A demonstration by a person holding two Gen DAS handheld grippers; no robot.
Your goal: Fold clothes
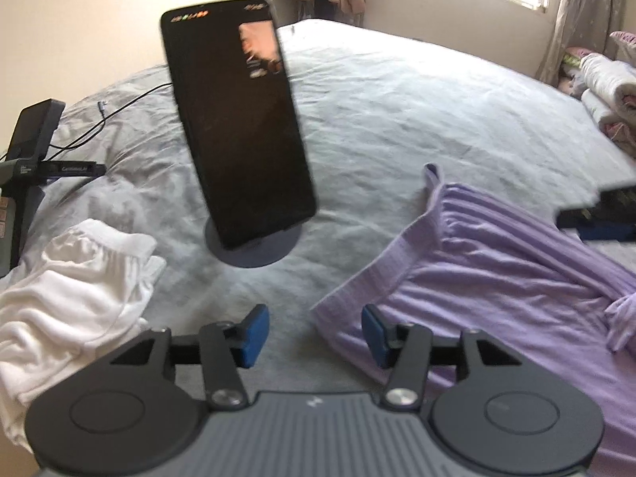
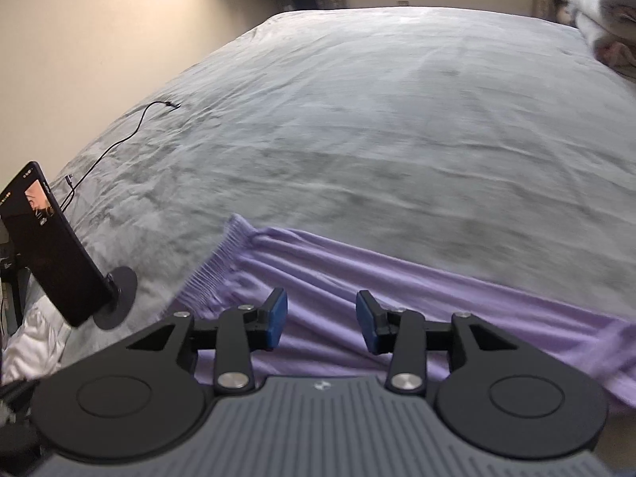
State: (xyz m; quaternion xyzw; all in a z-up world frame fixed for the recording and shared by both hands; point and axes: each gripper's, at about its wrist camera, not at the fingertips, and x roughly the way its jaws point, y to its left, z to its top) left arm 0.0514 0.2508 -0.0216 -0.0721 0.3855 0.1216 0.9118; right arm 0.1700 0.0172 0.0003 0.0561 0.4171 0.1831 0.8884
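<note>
Writing: only a small pale logo on each gripper body, unreadable; tiny print on the black stand [image 1: 28,147] at the left edge is too blurred to read. Phone [image 1: 238,119] on a round base shows coloured icons, illegible. Left gripper [image 1: 316,334] jaws apart, nothing between them, over bare bed [image 1: 397,119] by the purple garment [image 1: 497,278] edge. Right gripper [image 2: 321,320] jaws apart above the purple cloth, not pinching it. White garment [image 1: 71,298] lies crumpled left, cut off. Both views motion-blurred.
</note>
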